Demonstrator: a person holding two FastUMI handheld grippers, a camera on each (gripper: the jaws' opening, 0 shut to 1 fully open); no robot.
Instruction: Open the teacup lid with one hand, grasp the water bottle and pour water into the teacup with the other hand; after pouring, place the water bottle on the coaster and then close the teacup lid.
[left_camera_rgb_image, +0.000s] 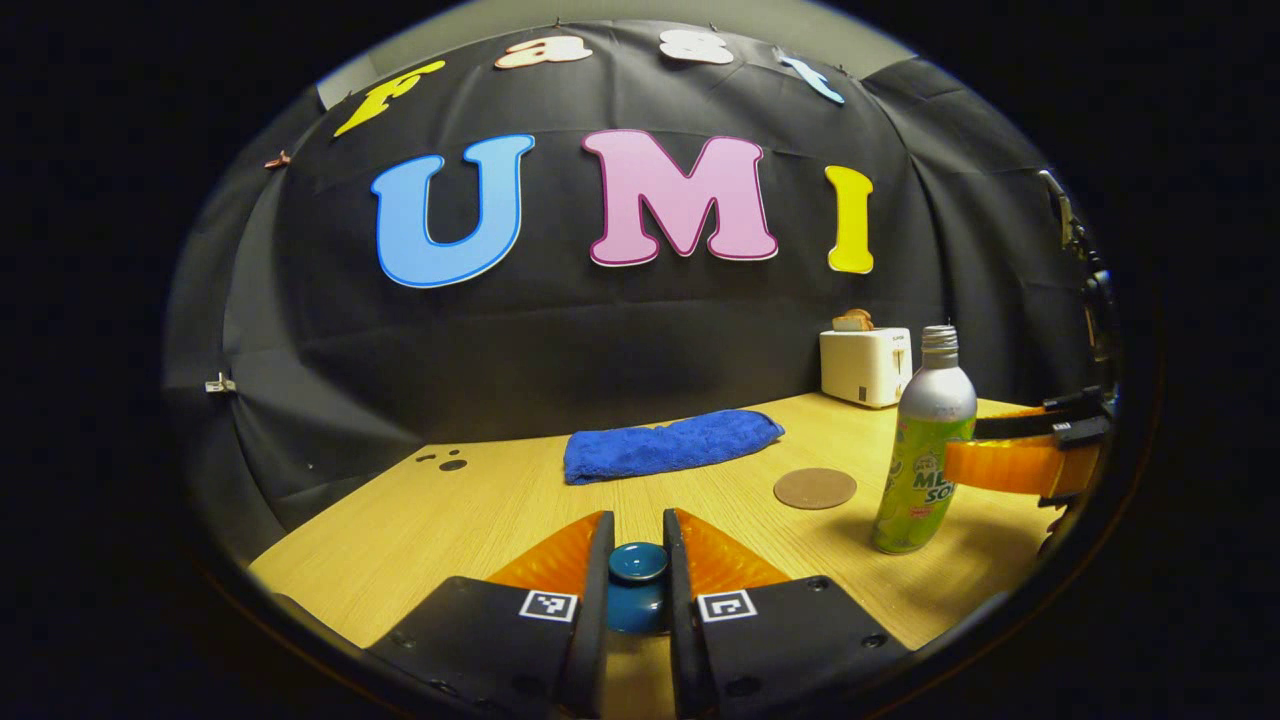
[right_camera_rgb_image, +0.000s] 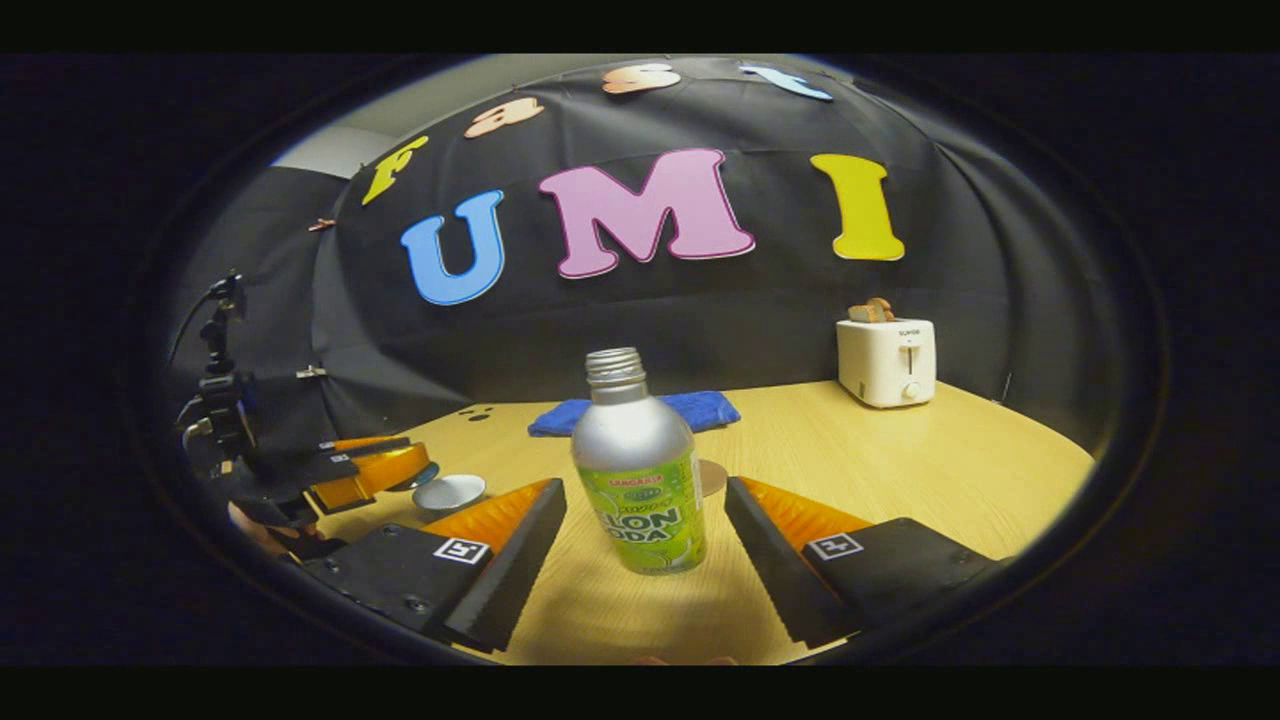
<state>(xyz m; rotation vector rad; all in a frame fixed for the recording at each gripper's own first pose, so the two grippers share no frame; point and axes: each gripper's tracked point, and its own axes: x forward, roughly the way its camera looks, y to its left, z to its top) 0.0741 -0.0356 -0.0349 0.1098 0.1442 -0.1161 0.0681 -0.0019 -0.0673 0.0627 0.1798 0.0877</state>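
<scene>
My left gripper (left_camera_rgb_image: 638, 545) is shut on the dark blue knob of the teacup lid (left_camera_rgb_image: 638, 565). In the right gripper view the left gripper (right_camera_rgb_image: 405, 465) holds the lid at the left, beside the open teacup (right_camera_rgb_image: 450, 492) with its pale inside. The water bottle (right_camera_rgb_image: 640, 480), silver with a green label and no cap, stands upright on the table. My right gripper (right_camera_rgb_image: 645, 520) is open, a finger on either side of the bottle and apart from it. The left gripper view has the bottle (left_camera_rgb_image: 922, 450) at the right with the right gripper (left_camera_rgb_image: 975, 445) around it. A round brown coaster (left_camera_rgb_image: 815, 488) lies just left of the bottle.
A folded blue towel (left_camera_rgb_image: 670, 445) lies at the back of the wooden table (left_camera_rgb_image: 480, 520). A white toaster (left_camera_rgb_image: 865, 365) with bread in it stands at the back right. In the right gripper view the toaster (right_camera_rgb_image: 887, 360) is far right and the coaster (right_camera_rgb_image: 712, 477) peeks out behind the bottle.
</scene>
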